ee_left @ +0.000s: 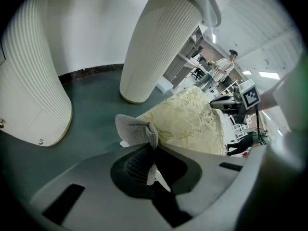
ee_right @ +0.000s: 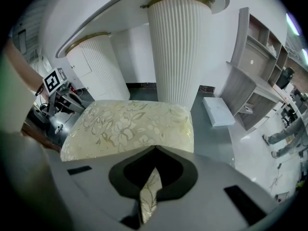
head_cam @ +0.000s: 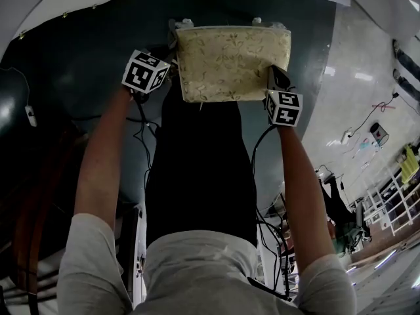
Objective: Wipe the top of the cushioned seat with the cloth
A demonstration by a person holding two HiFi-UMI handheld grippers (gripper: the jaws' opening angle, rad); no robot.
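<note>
Head view dim, underexposed; gripper views brighter, evenly lit; strong fisheye bending, dark vignette corners.

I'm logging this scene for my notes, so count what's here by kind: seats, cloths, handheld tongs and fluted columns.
Cream floral cushioned seat: 1
Grey textured cloth: 1
Handheld tongs: 2 (left tongs on the cloth, right tongs on the seat's edge)
White fluted columns: 2
Total: 6
</note>
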